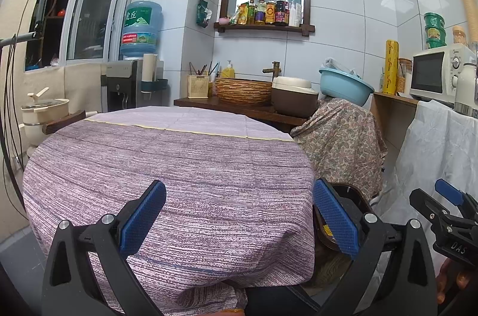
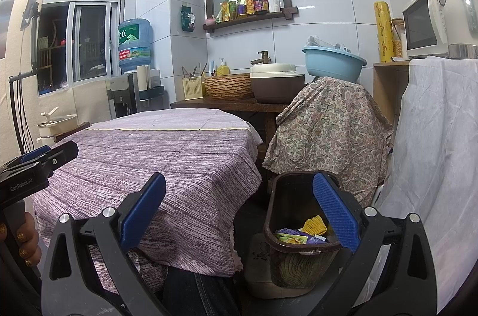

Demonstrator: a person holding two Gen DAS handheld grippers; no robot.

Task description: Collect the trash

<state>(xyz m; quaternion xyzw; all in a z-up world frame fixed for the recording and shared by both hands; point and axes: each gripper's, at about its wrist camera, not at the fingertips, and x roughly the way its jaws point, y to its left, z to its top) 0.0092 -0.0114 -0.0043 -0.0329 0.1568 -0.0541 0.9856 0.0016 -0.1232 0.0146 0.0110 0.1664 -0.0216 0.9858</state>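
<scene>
From the left wrist view, my left claw (image 1: pixel 239 220) is spread wide and empty over the bench (image 1: pixel 167 166) with its purple cloth; I see no trash on it.

From the right wrist view, my right claw (image 2: pixel 239 220) is also apart and empty. The trash (image 2: pixel 301 235) lies in the dark bin (image 2: pixel 298 248) beside the bench: wrappers and a yellow foam net, which I judge light, soft and crushable, best pinched at a loose edge.
</scene>
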